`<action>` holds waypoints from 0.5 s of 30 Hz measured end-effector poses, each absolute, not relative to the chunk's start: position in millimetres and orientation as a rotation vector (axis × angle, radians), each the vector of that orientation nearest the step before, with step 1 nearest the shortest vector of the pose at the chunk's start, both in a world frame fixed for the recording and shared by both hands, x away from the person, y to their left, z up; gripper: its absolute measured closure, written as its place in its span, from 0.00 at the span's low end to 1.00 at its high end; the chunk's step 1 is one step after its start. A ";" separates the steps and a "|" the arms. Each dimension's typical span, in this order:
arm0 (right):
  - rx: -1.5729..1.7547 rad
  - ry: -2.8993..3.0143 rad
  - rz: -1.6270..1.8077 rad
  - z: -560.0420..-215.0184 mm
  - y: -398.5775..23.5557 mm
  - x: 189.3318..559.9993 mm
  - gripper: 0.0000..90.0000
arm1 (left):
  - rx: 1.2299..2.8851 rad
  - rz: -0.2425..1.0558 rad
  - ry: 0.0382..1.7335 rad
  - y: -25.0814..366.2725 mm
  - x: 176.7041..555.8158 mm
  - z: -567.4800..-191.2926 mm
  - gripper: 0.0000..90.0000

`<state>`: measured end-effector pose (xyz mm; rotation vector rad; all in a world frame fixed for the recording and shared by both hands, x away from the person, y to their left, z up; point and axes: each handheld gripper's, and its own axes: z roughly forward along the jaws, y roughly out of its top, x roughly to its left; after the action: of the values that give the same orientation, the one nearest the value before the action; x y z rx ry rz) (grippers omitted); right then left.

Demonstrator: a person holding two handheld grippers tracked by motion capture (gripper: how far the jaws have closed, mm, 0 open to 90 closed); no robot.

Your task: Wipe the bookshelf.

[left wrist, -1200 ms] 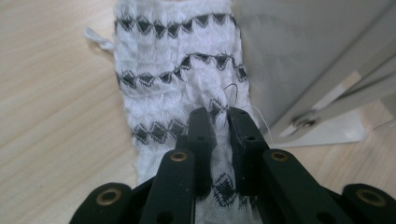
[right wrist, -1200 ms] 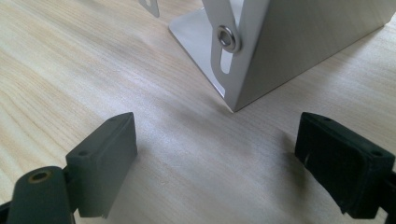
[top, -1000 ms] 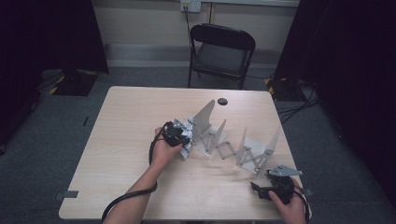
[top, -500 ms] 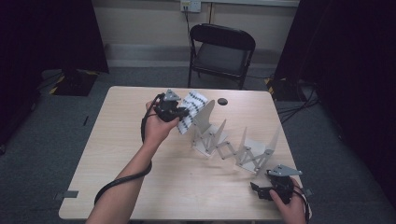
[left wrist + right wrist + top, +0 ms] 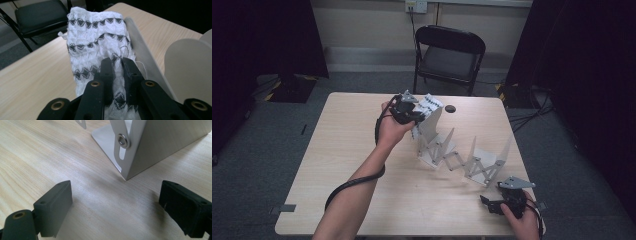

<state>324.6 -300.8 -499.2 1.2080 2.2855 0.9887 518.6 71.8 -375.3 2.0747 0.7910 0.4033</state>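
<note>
left tongs (image 5: 117, 68) clamped on a white cloth (image 5: 97, 40) with black zigzag bands, held up over the far end panel of the grey folding rack (image 5: 462, 155) on the surface (image 5: 337, 150). judgement: keep the pinch firm, drape it evenly over the panel edge. right tongs (image 5: 115, 207) apart, empty, near the rack's base. no readable writing.

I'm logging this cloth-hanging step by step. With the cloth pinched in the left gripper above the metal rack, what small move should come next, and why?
Probably carry the cloth a little further across the rack's end panel and lower it. The left gripper is shut on the cloth, which hangs beside the panel's top edge, not yet draped over it. The right gripper rests open near the rack's other end.
</note>
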 end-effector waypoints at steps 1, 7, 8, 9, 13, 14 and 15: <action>1.208 2.286 0.989 -499.2 -300.8 324.6 0.12 | 2.081 0.393 0.795 70.4 520.4 -382.5 0.89; 1.208 2.285 0.989 -499.2 -300.8 324.6 0.12 | 2.112 0.361 0.814 68.0 524.2 -407.8 0.89; 1.206 2.285 0.989 -499.2 -300.8 324.6 0.12 | 2.115 0.358 0.817 67.9 524.1 -411.7 0.89; 1.208 2.285 0.989 -499.2 -300.7 324.6 0.12 | 2.116 0.353 0.825 68.0 523.6 -415.4 0.89; 1.206 2.285 0.989 -499.2 -300.8 324.6 0.12 | 2.141 0.347 0.833 68.2 520.8 -428.7 0.88; 1.208 2.285 0.989 -499.2 -300.7 324.6 0.12 | 2.146 0.348 0.831 68.6 520.6 -433.2 0.88; 1.206 2.285 0.989 -499.2 -300.8 324.6 0.12 | 2.149 0.345 0.834 68.6 520.6 -436.0 0.88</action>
<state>324.6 -300.8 -499.2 1.2064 2.2855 0.9887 520.6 68.6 -436.0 2.1493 0.8337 0.3449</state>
